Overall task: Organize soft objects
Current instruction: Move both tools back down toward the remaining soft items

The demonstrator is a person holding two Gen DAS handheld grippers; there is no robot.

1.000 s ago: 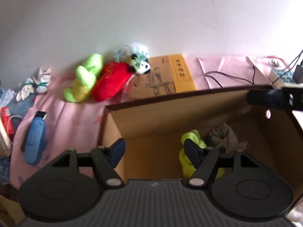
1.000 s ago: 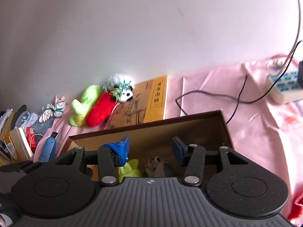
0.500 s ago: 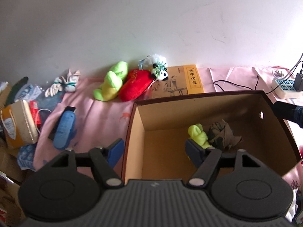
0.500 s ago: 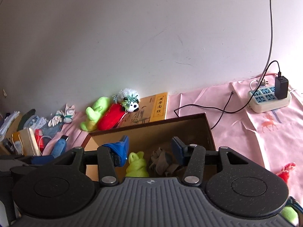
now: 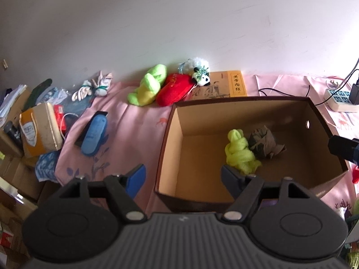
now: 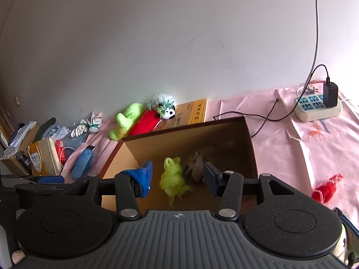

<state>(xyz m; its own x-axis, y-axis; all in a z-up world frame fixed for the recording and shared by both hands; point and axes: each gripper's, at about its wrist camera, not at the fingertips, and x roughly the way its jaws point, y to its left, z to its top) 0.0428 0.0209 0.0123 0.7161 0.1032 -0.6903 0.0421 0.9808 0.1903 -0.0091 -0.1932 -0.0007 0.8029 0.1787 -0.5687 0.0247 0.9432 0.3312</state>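
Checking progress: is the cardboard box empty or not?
Not empty: the cardboard box holds a yellow-green yarn bundle and a brown cloth wad.

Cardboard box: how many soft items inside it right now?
2. A yellow-green yarn bundle on the box floor near the middle, and a grey-brown crumpled cloth touching its right side. The near wall may hide more.

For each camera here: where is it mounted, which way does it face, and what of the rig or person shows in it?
Left wrist: on the left tongs, looking down past open fingers at the cardboard box; right tongs' tip at right edge.
Right wrist: on the right tongs, open, facing the box and wall; left tongs at left edge.
Shared: yellow-green yarn, brown bundle, plush toys by the wall.
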